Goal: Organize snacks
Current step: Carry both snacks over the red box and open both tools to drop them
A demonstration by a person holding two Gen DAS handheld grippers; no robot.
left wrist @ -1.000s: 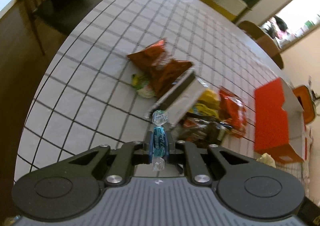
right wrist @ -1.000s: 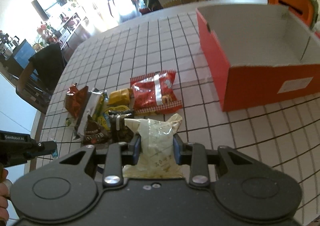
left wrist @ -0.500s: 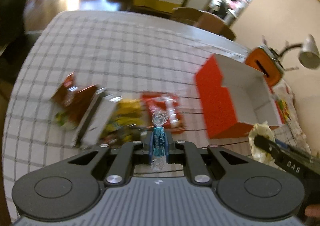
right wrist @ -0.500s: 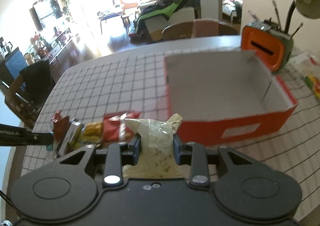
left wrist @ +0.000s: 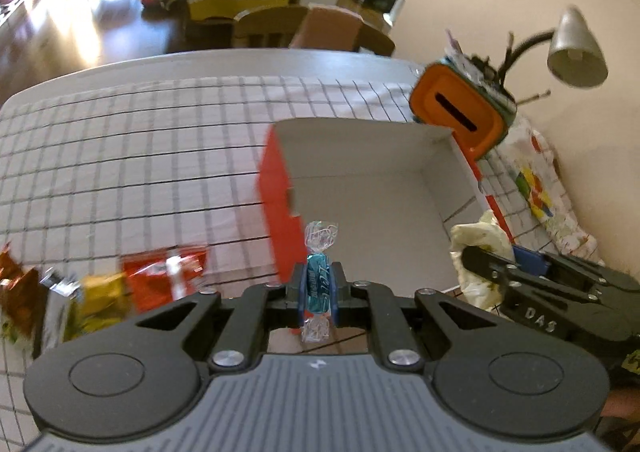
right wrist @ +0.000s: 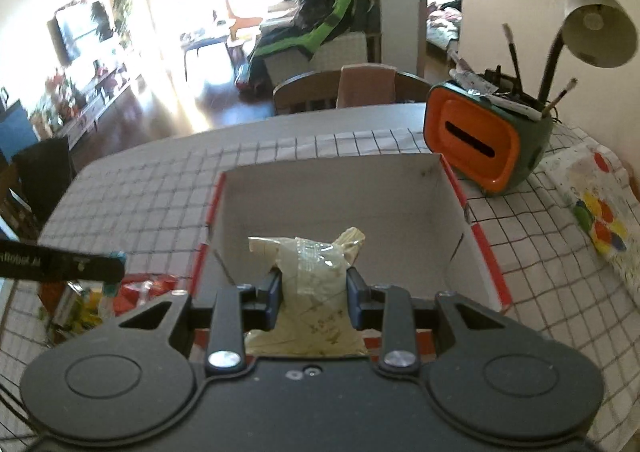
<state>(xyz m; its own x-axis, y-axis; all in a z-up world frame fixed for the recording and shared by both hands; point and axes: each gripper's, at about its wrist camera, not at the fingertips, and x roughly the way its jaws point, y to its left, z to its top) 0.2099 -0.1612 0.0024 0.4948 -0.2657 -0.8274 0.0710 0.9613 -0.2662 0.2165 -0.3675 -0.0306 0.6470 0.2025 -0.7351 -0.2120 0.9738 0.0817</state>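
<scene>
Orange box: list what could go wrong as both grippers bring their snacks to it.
1. The left gripper pinches the blue candy only at its middle; the small wrapper might slip out before reaching the orange box.
2. The right gripper with its pale packet is close beside the left; they could bump over the box.
3. The candy sits near the box's wall and could drop outside.
</scene>
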